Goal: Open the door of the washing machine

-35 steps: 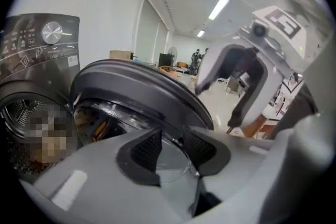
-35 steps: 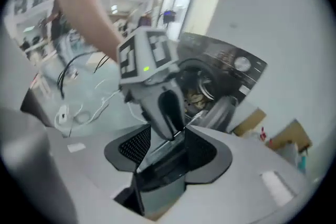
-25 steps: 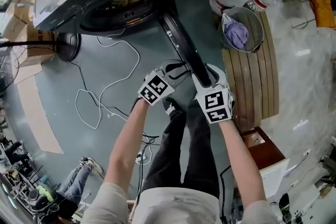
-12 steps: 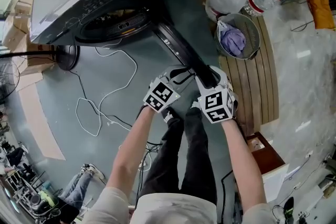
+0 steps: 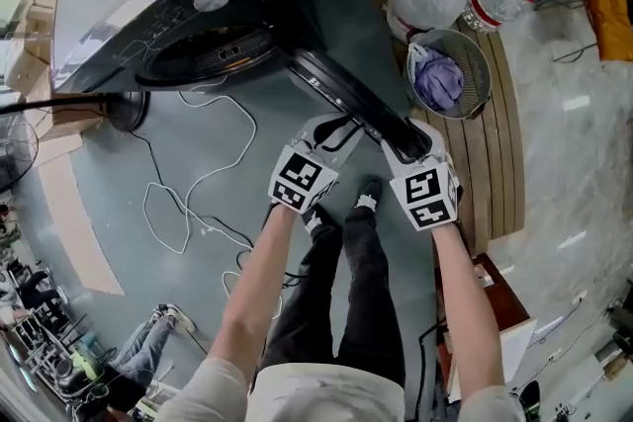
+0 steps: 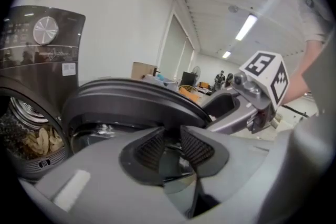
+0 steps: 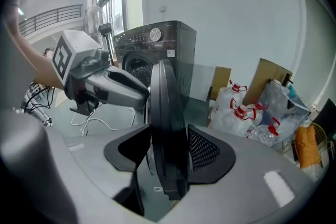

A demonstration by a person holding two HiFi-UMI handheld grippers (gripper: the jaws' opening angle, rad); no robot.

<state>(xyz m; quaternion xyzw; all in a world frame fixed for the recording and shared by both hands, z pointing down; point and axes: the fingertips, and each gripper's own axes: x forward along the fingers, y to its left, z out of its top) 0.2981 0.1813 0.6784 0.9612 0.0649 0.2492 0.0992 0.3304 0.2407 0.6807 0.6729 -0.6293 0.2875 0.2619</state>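
The door (image 5: pixel 346 99) has swung further open. The right gripper (image 7: pixel 168 136) fingers clamp its edge; the left gripper (image 6: pixel 172 136) fingers, just narrowed, hold nothing visible. Opening appears underway; the next move is to continue the outward pull.

Left tool (image 5: pixel 336 131) jaws just closing, empty; right tool (image 5: pixel 407 141) clamped on door (image 5: pixel 341 94).

The person wears a pale short-sleeved shirt (image 5: pixel 326 395), dark trousers (image 5: pixel 346 301) and dark shoes (image 5: pixel 368 196) with white trim. The left gripper (image 6: pixel 172 144) and right gripper (image 7: pixel 168 152) have grey shells, black meshed pads (image 6: pixel 149 147) and white cubes (image 5: pixel 302 180) with black square markers.
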